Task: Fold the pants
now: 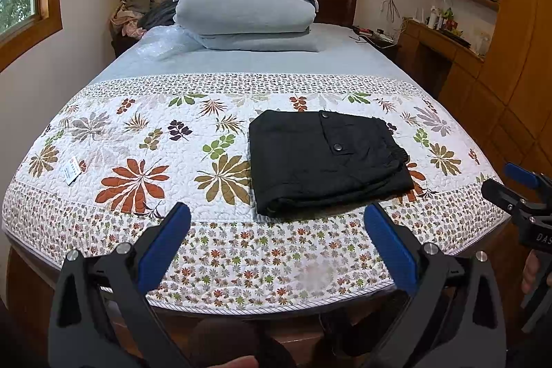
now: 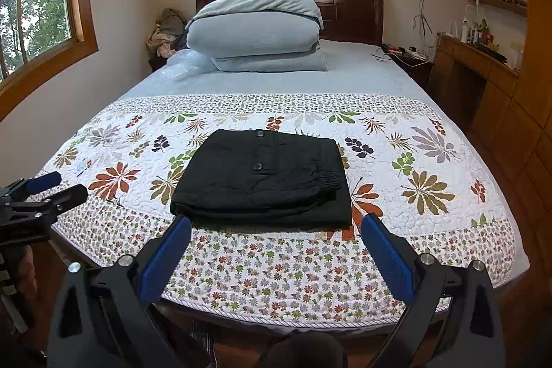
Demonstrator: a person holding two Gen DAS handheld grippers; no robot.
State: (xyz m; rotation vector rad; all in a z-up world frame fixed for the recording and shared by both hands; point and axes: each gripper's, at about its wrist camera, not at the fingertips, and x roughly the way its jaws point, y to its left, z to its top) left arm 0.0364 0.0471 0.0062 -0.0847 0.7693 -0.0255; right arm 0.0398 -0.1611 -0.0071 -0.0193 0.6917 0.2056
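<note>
Black pants (image 2: 260, 181) folded square (creased cotton) on quilt (image 2: 431, 195); left gripper (image 1: 276, 223) and right gripper (image 2: 276, 230) spread apart.

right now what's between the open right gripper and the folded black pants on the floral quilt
Only bare floral quilt. In the right wrist view, nothing lies between the open right gripper and the folded black pants; just the small-flower border shows there.
</note>
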